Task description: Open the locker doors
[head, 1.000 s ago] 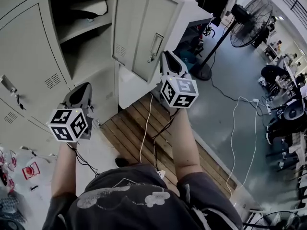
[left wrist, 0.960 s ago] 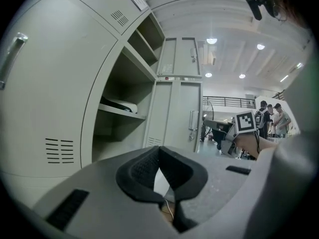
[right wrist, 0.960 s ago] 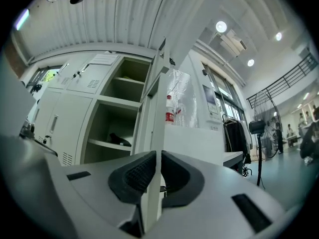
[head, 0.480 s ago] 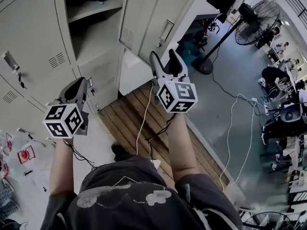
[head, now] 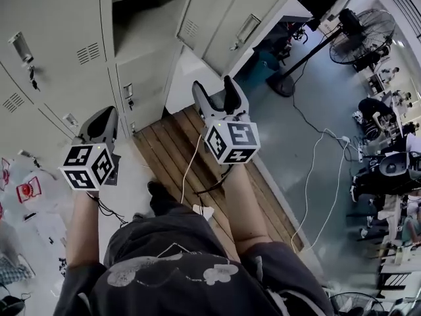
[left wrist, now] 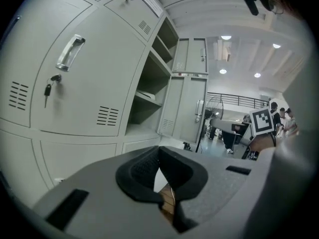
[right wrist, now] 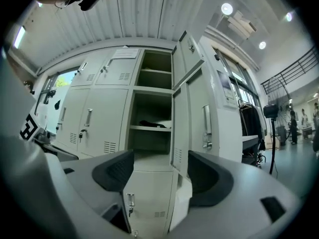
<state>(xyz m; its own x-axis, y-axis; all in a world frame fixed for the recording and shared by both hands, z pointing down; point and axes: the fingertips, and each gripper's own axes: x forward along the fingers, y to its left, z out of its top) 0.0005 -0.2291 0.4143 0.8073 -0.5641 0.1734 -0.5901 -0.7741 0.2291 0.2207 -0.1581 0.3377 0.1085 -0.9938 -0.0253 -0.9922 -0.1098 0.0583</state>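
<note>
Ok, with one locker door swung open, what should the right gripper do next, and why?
Probably carry the right gripper down to the handle of the shut lower door. Its jaws are opening with nothing between them, the door above already stands open, and that lower door lies straight ahead, closed.

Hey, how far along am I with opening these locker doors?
Done: two right-column doors stand open. In hand: nothing; the right gripper, jaws opening, is empty. Left: the bottom door beneath and the left-hand doors are closed.
</note>
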